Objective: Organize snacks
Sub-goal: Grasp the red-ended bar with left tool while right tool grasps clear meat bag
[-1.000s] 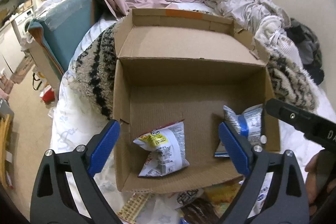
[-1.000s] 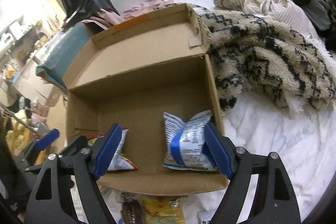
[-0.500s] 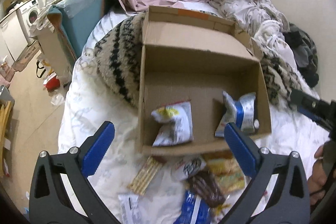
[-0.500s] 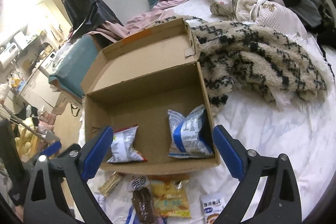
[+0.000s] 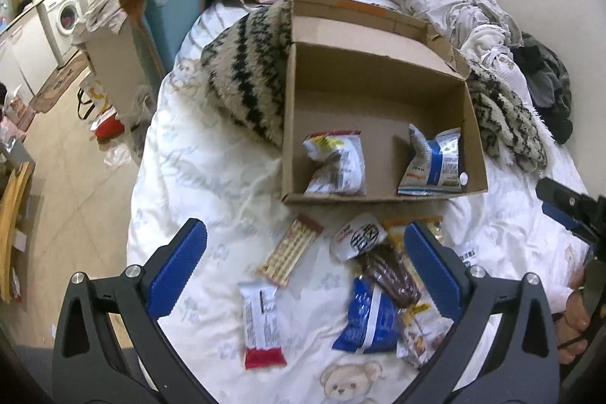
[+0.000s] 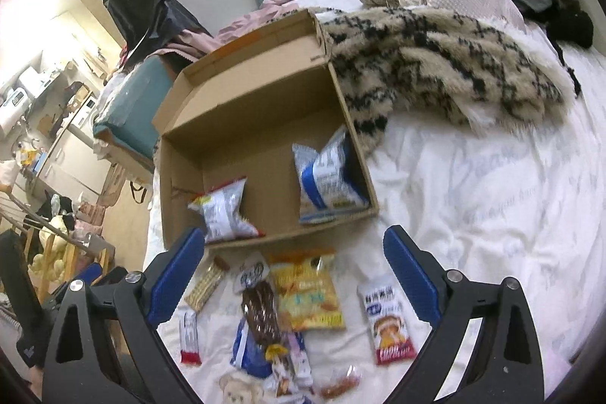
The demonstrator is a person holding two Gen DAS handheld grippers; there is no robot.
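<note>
Both grippers hang released over the bed [image 5: 212, 177], left gripper [image 5: 305, 269] and right gripper [image 6: 293, 269] each gaping with nothing between the pads. Two snack bags lie in the cardboard box [image 5: 378, 101]: a yellow-topped bag [image 5: 335, 163] and a blue-striped bag [image 5: 433, 161]. Loose snacks sit before it, including an orange packet [image 6: 308, 292] and a red-ended wafer bar [image 5: 263, 324]; their print is too small to read.

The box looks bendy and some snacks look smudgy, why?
Left wrist view: the fisheye lens curves the cardboard box edges, and dark corners ring the picture. Right wrist view: the yellow snack bag is smeared by motion blur; the doorway at left glares bright.
</note>
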